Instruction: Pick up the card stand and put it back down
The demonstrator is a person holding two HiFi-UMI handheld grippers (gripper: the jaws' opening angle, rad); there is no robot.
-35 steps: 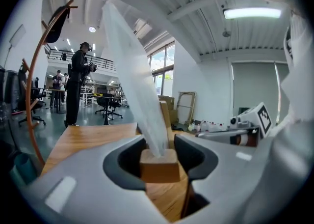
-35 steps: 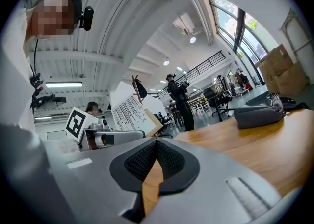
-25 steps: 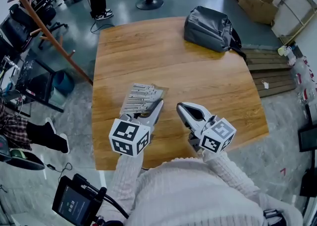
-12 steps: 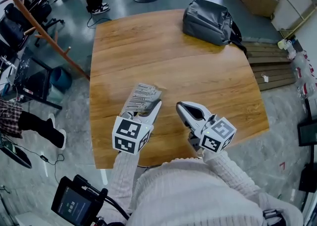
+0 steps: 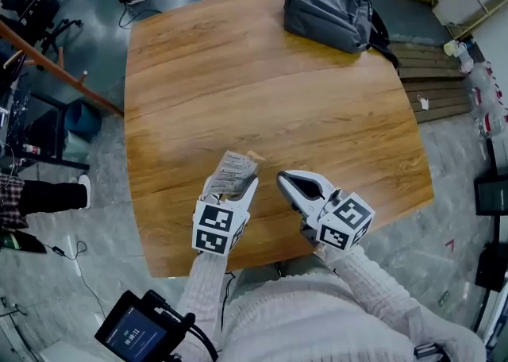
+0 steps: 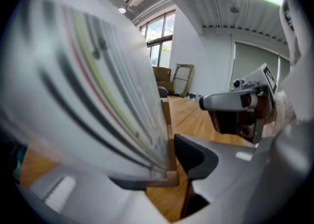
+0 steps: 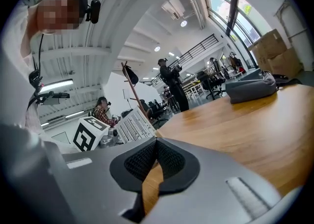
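Wooden counter (image 5: 238, 75) fills the head view, with a grey backpack (image 5: 329, 11) at its far edge. The left tongs (image 5: 230, 189) are clenched on the card stand (image 5: 232, 171), near the counter's front edge. In the left gripper view the stand's small wooden base sits pinched between the pads, and its striped card leans across the frame. I cannot tell whether the base touches the counter. The right tongs (image 5: 286, 181) sit just beside, clear of the stand, clenched on nothing.
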